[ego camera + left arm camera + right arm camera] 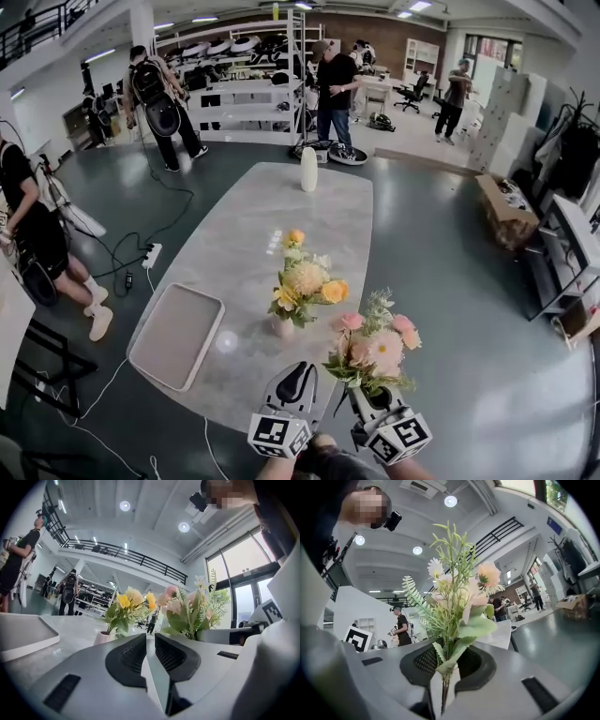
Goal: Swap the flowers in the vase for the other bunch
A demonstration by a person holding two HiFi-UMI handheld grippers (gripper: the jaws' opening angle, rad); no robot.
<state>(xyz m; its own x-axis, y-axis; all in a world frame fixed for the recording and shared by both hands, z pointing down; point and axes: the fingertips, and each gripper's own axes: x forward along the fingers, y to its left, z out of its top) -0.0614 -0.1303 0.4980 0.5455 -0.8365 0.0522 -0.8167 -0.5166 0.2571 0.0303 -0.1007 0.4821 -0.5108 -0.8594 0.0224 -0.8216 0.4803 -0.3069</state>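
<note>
Jaws: right gripper [448,663] pinches pink bunch [375,345] by stems, left gripper [148,645] closed, empty. Yellow bunch [306,279] in vase [282,327] likely light, petals fragile; grip low stems.

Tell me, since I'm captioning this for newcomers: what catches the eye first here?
The pink bunch stands out first, held upright in the right gripper at the near end of the table. Just beyond it, the yellow bunch stands in a small pink vase. The left gripper, beside the right, is shut and empty.
</note>
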